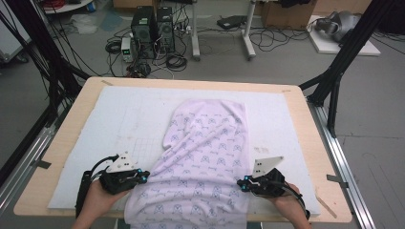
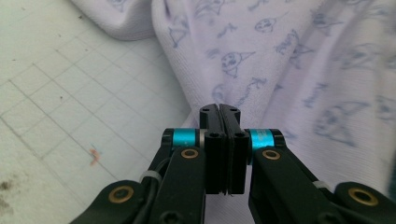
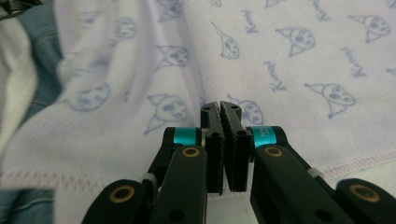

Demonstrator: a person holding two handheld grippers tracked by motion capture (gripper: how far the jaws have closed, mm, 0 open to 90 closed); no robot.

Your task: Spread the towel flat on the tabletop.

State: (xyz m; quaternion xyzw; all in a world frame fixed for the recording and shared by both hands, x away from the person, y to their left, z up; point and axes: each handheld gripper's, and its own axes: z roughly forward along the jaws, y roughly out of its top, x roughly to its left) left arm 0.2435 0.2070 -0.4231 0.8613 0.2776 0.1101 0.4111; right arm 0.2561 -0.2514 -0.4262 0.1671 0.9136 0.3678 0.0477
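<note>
A pale lilac cloth point(image 1: 205, 152) printed with small blue cat faces lies rumpled on the white mat point(image 1: 119, 114), and its near end hangs over the table's front edge. My left gripper point(image 1: 144, 177) rests at the cloth's left edge. In the left gripper view its jaws point(image 2: 219, 108) are pressed together with the tips at the fold of the cloth point(image 2: 303, 70), and I see no fabric between them. My right gripper point(image 1: 241, 183) sits at the cloth's right edge. Its jaws point(image 3: 220, 106) are closed above the cloth point(image 3: 280, 56), just past the stitched hem point(image 3: 359, 161).
The mat covers most of the wooden table point(image 1: 305, 124), with bare gridded mat point(image 2: 70, 93) left of the cloth. Black frame struts point(image 1: 344, 57) stand at both sides. Computer towers point(image 1: 153, 31) and cables sit on the floor beyond. Blue denim point(image 3: 42, 46) shows past the hem.
</note>
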